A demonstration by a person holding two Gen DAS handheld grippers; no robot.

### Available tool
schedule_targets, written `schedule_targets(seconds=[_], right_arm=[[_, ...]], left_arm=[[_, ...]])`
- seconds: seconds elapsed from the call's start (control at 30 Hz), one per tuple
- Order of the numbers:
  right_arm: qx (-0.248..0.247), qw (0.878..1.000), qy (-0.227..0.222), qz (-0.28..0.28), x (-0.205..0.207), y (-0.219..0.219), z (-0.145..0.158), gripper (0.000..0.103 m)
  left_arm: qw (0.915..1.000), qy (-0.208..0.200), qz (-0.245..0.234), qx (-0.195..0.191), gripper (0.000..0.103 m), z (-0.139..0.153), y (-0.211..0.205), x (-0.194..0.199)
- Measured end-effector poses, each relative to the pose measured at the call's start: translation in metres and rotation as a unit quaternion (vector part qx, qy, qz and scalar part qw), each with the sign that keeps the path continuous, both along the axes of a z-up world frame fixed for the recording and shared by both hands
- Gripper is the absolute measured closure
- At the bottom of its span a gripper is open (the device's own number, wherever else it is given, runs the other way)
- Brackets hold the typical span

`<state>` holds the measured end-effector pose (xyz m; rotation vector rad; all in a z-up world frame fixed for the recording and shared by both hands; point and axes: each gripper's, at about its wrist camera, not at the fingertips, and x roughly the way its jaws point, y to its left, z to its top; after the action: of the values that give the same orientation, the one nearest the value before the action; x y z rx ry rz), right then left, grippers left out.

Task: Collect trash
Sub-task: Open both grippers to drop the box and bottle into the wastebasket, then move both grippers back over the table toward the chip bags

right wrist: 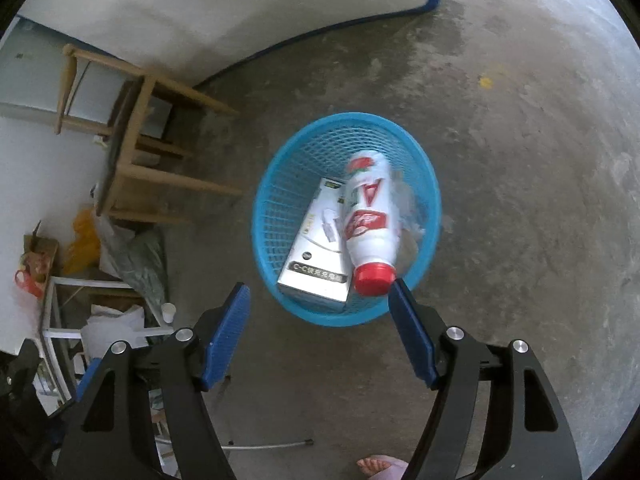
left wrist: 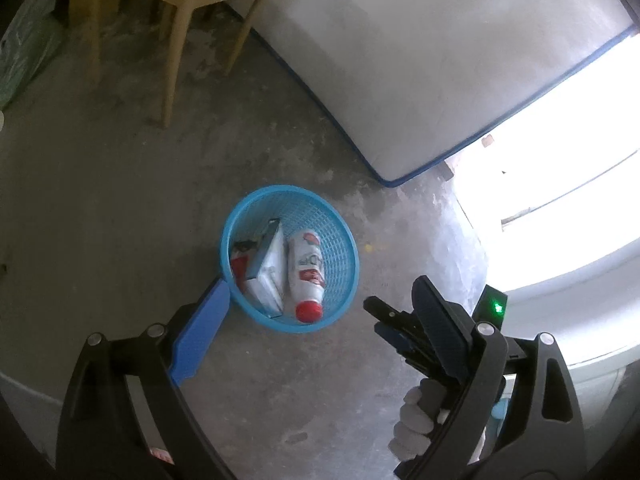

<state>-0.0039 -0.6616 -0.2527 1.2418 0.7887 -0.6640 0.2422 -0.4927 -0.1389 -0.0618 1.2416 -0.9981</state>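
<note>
- Left wrist view: the left gripper (left wrist: pixel 316 312) has its 2 blue-padded jaws spread wide, with nothing between them. It looks down on the round blue plastic mesh basket (left wrist: pixel 340 276), which stands on the bare grey concrete floor (left wrist: pixel 120 208).
- In this basket lie 1 white plastic bottle with a red cap (left wrist: pixel 306 270) and 1 white flat cardboard box (left wrist: pixel 268 272); a small red and black thing beside the box I cannot identify.
- The right gripper (left wrist: pixel 394 314) shows at the lower right, held by a gloved hand (left wrist: pixel 416 420); from here its opening is hard to judge.
- Right wrist view: the right gripper (right wrist: pixel 320 300) is open wide and holds nothing; the bottle's red cap lies near its right pad, but touching I cannot confirm.
- Handling, as I judge: the bottle seems light, stiff and smooth, so it may slip; the narrow neck under the cap is a good place to grip. The box is light and may dent; take it across the thin sides. The basket rim is stiff enough for lifting.
- Room: the floor around the basket is open. The wooden stool (right wrist: pixel 132 152) and the white mattress with blue edge (right wrist: pixel 240 8) stand well apart.
</note>
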Motion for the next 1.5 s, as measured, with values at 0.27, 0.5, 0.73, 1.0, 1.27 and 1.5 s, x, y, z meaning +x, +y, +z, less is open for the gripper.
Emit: schedule_targets(seconds=[0.27,0.5,0.73,1.0,1.27,1.5], right_arm=[[-0.042,0.999,0.026,0.005,-0.039,0.022,0.014,0.033],[-0.136,0.988,0.035,0.07,-0.064,0.078,0.069,0.033],[-0.154,0.976,-0.007,0.153,-0.072,0.155,0.13,0.027],[-0.149,0.957,-0.101,0.227,-0.044,0.236,0.196,0.023],[-0.106,0.914,-0.154,0.361,0.03,0.346,0.223,0.023],[-0.066,0.859,-0.166,0.479,0.098,0.454,0.234,0.023]], left_arm=[[0.9981,-0.056,-0.001,-0.027,0.015,0.041,0.041,-0.027],[0.9903,-0.117,-0.018,-0.073,0.015,0.107,0.113,-0.072],[0.9817,-0.164,0.024,-0.094,0.015,0.144,0.245,-0.108],[0.9558,-0.249,0.135,-0.078,0.015,0.166,0.412,-0.153],[0.9078,-0.275,0.313,-0.047,0.015,0.147,0.579,-0.205],[0.8569,-0.256,0.444,-0.055,0.015,0.122,0.681,-0.212]])
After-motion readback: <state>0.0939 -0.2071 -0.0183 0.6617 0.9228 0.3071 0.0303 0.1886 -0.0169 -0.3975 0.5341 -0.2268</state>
